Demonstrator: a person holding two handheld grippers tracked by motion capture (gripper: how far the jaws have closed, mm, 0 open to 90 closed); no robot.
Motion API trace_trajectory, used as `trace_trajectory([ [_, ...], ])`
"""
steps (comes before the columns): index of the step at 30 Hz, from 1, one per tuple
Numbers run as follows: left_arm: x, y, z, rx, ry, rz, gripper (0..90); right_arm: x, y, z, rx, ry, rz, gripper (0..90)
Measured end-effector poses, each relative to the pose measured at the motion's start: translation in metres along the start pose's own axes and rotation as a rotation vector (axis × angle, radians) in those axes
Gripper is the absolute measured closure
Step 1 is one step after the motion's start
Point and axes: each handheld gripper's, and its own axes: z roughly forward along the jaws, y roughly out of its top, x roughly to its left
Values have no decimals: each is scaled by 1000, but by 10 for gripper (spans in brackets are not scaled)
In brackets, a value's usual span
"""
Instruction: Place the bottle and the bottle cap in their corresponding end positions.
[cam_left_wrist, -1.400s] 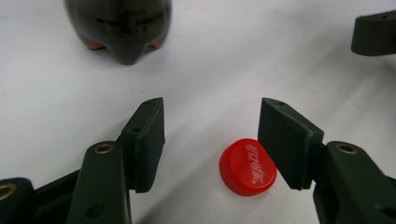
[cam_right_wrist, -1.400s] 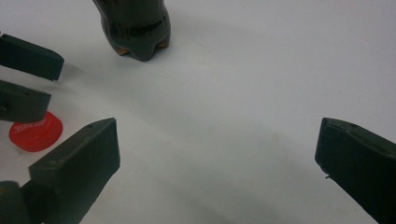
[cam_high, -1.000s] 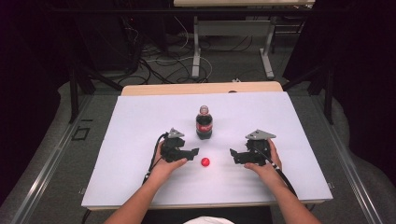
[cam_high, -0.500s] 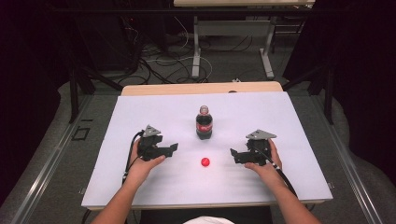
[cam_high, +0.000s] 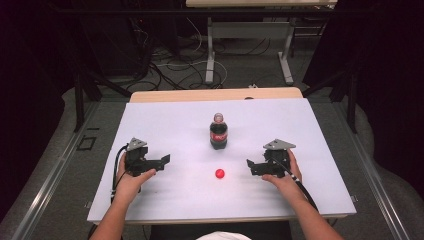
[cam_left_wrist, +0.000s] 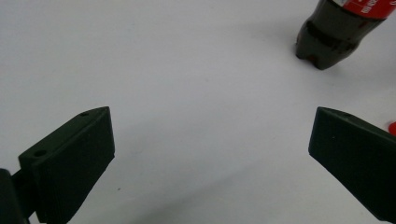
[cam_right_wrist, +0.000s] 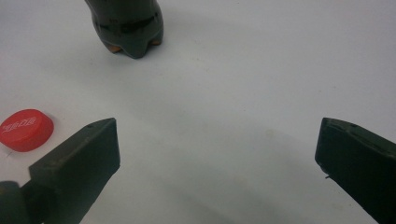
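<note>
dark room, grey floor (cam_high: 60, 165), cables (cam_high: 170, 70) beneath a far desk (cam_high: 250, 30).

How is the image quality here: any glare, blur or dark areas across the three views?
High view: the white table is evenly lit, the surrounding floor falls into deep shadow, and the picture is somewhat soft. Left gripper view: the cola bottle is cut off at the top edge and throws a faint shadow. Right gripper view: the red cap reads fairly sharp, and highlights glint on the bottle's base.

Bright table, dark surroundings, soft shadows
</note>
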Motion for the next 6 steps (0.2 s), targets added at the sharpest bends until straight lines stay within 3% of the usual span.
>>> trace_trajectory([
  [6,12,-5,2,-3,38,-49,5,-1,0,0,0,-3,-1,0],
])
